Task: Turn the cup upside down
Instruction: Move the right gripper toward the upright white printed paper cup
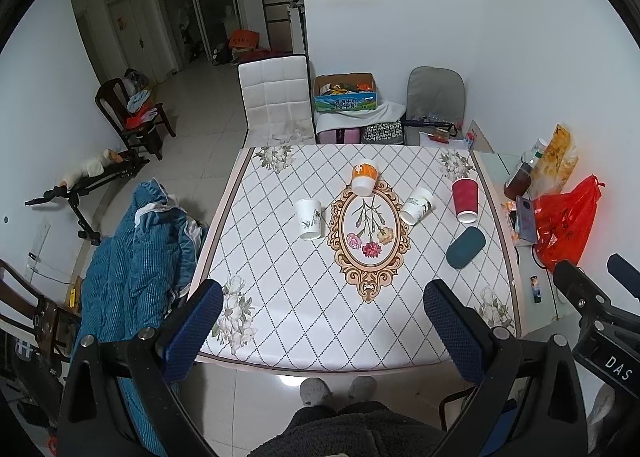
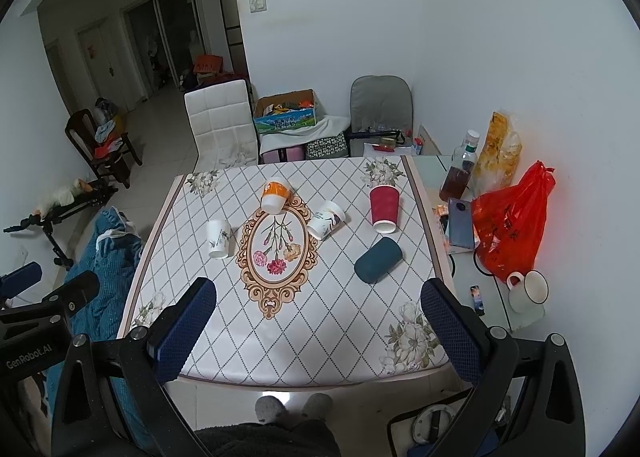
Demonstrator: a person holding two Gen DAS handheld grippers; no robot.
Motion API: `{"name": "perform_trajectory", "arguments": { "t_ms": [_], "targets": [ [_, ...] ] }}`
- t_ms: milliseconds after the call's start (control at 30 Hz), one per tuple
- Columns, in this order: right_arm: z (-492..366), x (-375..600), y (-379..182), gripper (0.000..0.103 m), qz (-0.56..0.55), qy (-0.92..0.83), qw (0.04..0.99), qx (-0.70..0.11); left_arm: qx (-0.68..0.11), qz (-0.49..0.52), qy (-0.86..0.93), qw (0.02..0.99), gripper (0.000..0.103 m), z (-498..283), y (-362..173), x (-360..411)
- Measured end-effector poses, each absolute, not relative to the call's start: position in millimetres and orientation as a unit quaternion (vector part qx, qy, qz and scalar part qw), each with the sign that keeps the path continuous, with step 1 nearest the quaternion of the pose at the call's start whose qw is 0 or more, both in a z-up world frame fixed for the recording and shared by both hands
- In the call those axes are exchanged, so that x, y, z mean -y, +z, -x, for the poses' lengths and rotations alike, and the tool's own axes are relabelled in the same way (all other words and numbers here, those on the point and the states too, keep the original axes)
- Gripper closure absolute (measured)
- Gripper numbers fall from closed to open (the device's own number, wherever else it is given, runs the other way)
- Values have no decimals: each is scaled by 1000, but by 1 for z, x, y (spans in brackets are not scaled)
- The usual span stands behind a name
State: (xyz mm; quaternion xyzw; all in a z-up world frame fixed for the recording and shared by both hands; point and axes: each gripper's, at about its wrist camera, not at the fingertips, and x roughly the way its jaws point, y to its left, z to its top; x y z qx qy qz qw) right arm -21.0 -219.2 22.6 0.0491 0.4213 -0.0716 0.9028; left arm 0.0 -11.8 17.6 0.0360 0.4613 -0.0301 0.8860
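- Two tools, both held back at the near edge of the surface [image 1: 280,241], above the person's slippered feet; nothing touched yet, so this reads as the pre-approach step.
- Left tool [image 1: 320,331]: fingers spread wide, nothing between them. Right tool [image 2: 318,327]: same, spread wide and empty.
- Five cups on the patterned cloth, all well apart from both tools.
- Nearest: teal cup [image 2: 378,260], lying on its side at the right, ahead of the right tool.
- Mid row: white cup [image 1: 308,218] at the left, looks to be standing, which end is up I cannot tell; white printed cup [image 1: 416,205] tipped over just right of the oval flower motif; red cup [image 2: 384,208] further right, looks mouth-down with pale rim on the cloth, not certain.
- Farthest: orange-and-white cup [image 1: 363,176] at the top of the oval, tilted or upended, hard to tell.
- Task does not say which cup; likely one not yet inverted, teal for the right tool or white for the left.
- Next move, as a guess: reach forward and down, straddle the cup wall with open fingers, pinch lightly since paper cups crush, lift, rotate wrist, set rim down.
- Risk: a lying cup may roll away on contact.
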Motion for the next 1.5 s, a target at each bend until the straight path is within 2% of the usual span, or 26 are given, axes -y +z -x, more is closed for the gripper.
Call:
{"name": "perform_trajectory", "arguments": {
  "t_ms": [567, 800, 1033, 1500],
  "targets": [
    [11, 220, 23, 0, -50, -60, 902, -424, -466, -31, -27, 884, 0, -5, 16, 14],
    [-7, 227, 4, 0, -53, -47, 897, -437, -479, -26, 4, 878, 0, -18, -6, 17],
    [-48, 230, -52, 0, -48, -33, 872, -486, -509, -37, 58, 858, 0, -46, -55, 5],
    [-127, 203, -210, 0, -42, -31, 791, -609, -575, -58, 91, 811, 0, -136, -152, -32]
  ]
}}
